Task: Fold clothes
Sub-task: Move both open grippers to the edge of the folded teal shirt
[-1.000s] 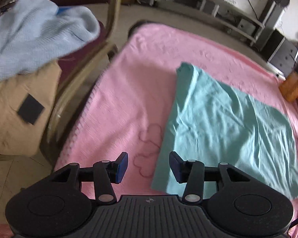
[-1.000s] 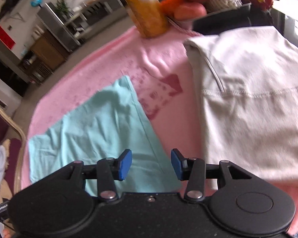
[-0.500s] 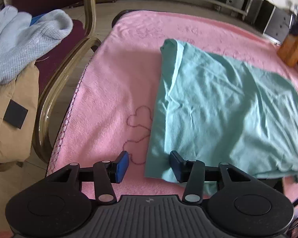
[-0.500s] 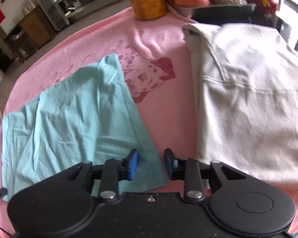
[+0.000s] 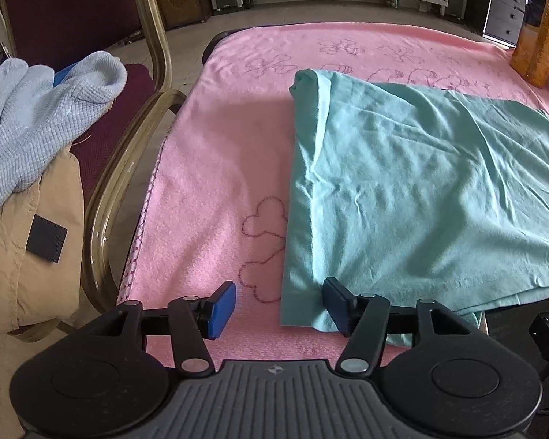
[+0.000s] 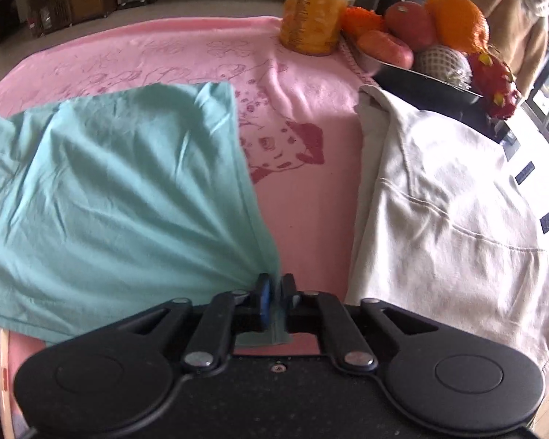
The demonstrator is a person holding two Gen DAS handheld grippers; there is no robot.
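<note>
A teal garment (image 5: 402, 190) lies folded on the pink blanket (image 5: 219, 168); it also shows in the right wrist view (image 6: 109, 190). My left gripper (image 5: 280, 305) is open at the garment's near left corner, with the cloth edge between its blue pads and the right pad (image 5: 336, 305) over the cloth. My right gripper (image 6: 274, 292) is shut on the garment's near right corner, and the cloth fans out in tight pleats from the pinch.
A folded cream garment (image 6: 439, 212) lies right of the teal one. A fruit tray (image 6: 432, 80) and an orange bottle (image 6: 311, 11) stand at the back. A chair (image 5: 128, 153) with a light blue knit (image 5: 36, 117) and a tan garment (image 5: 25, 248) stands off the left edge.
My right gripper closed on the teal garment's near right corner and pulled it taut. My left gripper moved in to the near left corner and stayed open.
</note>
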